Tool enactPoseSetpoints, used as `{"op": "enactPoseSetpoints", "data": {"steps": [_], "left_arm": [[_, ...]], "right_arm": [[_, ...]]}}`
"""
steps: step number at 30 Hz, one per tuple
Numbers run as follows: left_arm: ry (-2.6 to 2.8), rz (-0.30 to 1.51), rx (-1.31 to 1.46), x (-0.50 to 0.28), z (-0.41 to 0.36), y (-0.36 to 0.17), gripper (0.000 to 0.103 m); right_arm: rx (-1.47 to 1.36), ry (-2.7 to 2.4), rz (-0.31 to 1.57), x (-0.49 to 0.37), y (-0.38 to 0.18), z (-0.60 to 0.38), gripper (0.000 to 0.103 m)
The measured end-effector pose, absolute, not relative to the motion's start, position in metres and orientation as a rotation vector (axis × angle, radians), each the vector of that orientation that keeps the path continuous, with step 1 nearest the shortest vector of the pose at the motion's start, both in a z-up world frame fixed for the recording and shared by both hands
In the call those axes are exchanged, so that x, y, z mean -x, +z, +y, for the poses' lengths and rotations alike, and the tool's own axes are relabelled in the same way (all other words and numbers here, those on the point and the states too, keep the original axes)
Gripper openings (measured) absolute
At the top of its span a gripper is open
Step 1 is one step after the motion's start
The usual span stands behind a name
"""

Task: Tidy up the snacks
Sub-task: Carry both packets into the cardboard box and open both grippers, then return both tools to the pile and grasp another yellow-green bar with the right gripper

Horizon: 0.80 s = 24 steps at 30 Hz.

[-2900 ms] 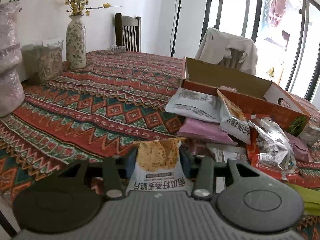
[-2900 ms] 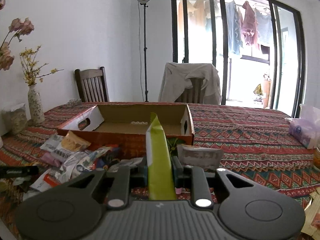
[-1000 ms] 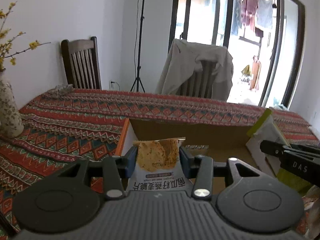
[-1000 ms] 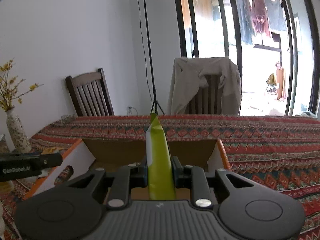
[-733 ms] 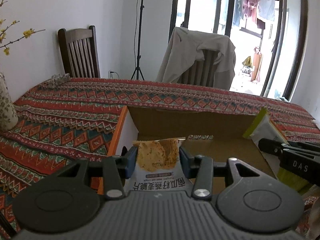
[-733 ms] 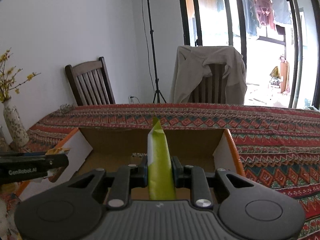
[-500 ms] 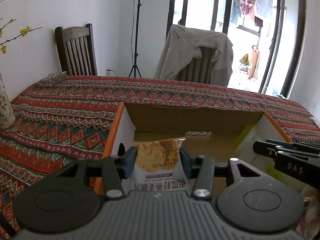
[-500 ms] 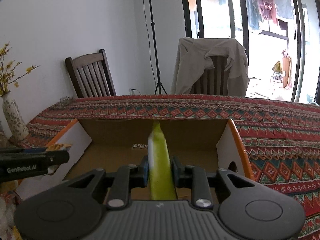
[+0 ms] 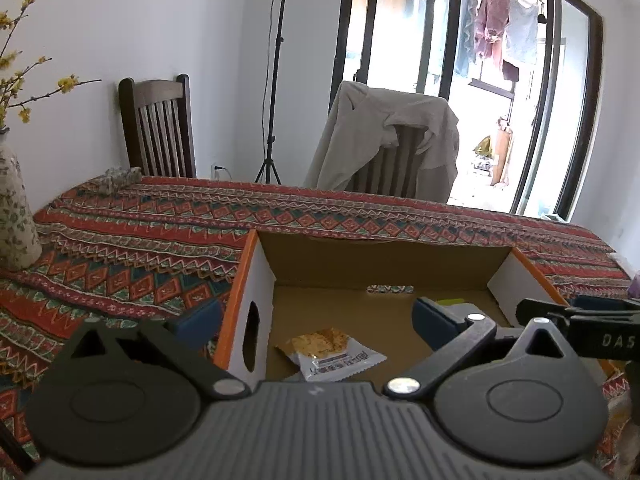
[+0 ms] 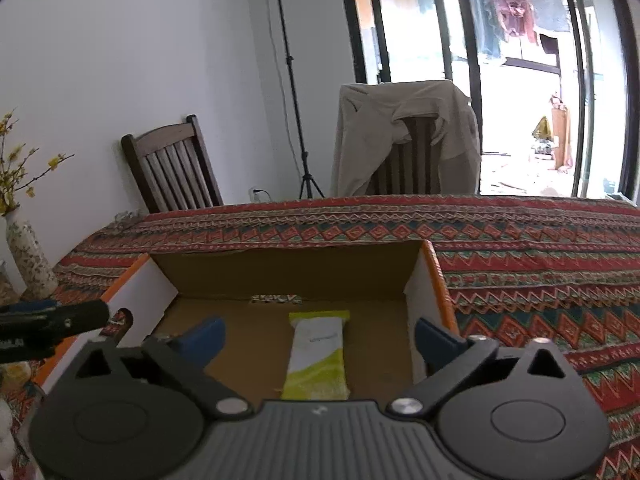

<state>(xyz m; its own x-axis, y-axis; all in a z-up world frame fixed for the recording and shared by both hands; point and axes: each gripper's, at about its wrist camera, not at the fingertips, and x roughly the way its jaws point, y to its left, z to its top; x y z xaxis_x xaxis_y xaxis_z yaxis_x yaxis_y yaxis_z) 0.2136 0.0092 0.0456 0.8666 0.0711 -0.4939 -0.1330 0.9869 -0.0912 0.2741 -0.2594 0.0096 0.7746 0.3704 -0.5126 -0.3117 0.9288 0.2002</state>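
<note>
An open cardboard box with orange rims sits on the patterned tablecloth; it also shows in the right wrist view. My left gripper is open above the box's left part. A white snack packet with a cracker picture lies on the box floor below it. My right gripper is open above the box's right part. A green and white snack packet lies flat on the box floor below it. The right gripper's side shows in the left wrist view.
A floral vase stands at the left on the table. A wooden chair and a chair draped with a beige jacket stand behind the table. A tripod pole stands by the wall.
Both grippers have opened. The cracker packet has dropped from the left gripper and the green packet from the right gripper onto the box floor.
</note>
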Motion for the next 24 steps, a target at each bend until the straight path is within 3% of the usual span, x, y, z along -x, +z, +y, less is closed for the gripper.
{"op": "enactPoseSetpoints", "data": {"steps": [24], "left_arm": [[0.056, 0.448, 0.14, -0.108, 0.009, 0.052, 0.103]], "right_arm": [[-0.03, 0.362, 0.51, -0.163, 0.021, -0.278, 0.103]]}}
